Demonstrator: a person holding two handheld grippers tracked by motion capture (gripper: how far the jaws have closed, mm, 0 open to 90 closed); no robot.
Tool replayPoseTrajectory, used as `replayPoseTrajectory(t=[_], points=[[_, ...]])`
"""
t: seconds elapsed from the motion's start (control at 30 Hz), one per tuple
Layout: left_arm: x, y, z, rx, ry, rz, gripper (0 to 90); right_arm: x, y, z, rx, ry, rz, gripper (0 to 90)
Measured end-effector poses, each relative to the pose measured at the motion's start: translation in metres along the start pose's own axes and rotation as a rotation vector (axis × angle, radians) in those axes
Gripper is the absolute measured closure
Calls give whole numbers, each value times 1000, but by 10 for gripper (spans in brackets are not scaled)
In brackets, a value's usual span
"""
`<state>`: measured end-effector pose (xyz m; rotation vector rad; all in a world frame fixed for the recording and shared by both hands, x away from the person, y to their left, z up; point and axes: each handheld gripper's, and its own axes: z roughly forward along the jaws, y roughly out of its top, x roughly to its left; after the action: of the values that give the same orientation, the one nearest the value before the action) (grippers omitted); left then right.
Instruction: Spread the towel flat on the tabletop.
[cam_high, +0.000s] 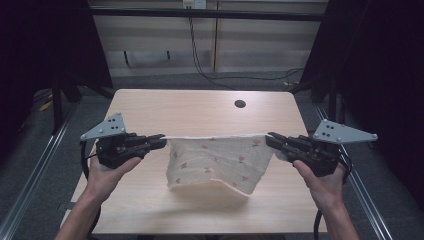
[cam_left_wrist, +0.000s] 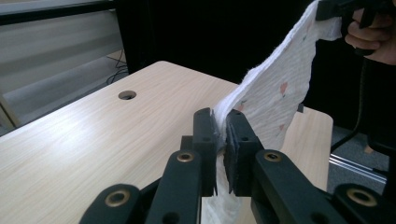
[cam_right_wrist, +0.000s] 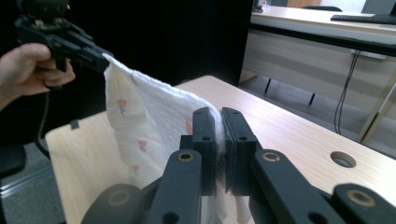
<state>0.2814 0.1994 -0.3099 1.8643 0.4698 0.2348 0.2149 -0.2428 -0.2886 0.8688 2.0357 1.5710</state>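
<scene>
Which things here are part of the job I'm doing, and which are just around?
In the job: cloth, left gripper, right gripper, both shut on its top corners.
Just around: table, its cable hole, wall cable.

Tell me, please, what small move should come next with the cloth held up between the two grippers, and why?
Probably lower both hands forward together to lay it flat. The left gripper and right gripper each pinch a top corner of the cloth, stretched taut, while its bottom edge already sags onto the table.

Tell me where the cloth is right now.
In the high view the cloth hangs mid-table, stretched between the left tool and right tool, its lower edge on the table.
</scene>
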Motion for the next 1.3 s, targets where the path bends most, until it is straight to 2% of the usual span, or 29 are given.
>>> replayPoseTrajectory(t=[0.07, 0.13, 0.3, 0.4, 0.47, 0.57, 0.73, 1.0, 1.17, 1.3], points=[[-1, 1, 0, 0, -5, -3, 844, 1, 1, -1, 0, 7, 5, 850], [3, -1, 6, 24, -7, -16, 843, -3, -2, 3, 21, -4, 9, 850], [26, -17, 31, 86, -9, -79, 844, -31, -26, 27, 73, -8, 83, 852], [41, -32, 49, 126, 17, -104, 842, -50, -42, 45, 104, -12, 118, 852], [50, -41, 60, 145, 24, -131, 841, -60, -50, 57, 121, -18, 124, 852], [60, -48, 70, 169, 41, -141, 842, -71, -58, 71, 151, -30, 136, 852], [81, -58, 83, 192, 68, -174, 839, -86, -67, 93, 185, -36, 149, 851], [95, -80, 93, 225, 76, -221, 833, -109, -85, 121, 244, -43, 190, 849], [107, -87, 103, 252, 111, -238, 816, -123, -100, 140, 289, -55, 216, 845], [118, -91, 110, 267, 150, -262, 796, -136, -114, 158, 338, -89, 224, 831]])
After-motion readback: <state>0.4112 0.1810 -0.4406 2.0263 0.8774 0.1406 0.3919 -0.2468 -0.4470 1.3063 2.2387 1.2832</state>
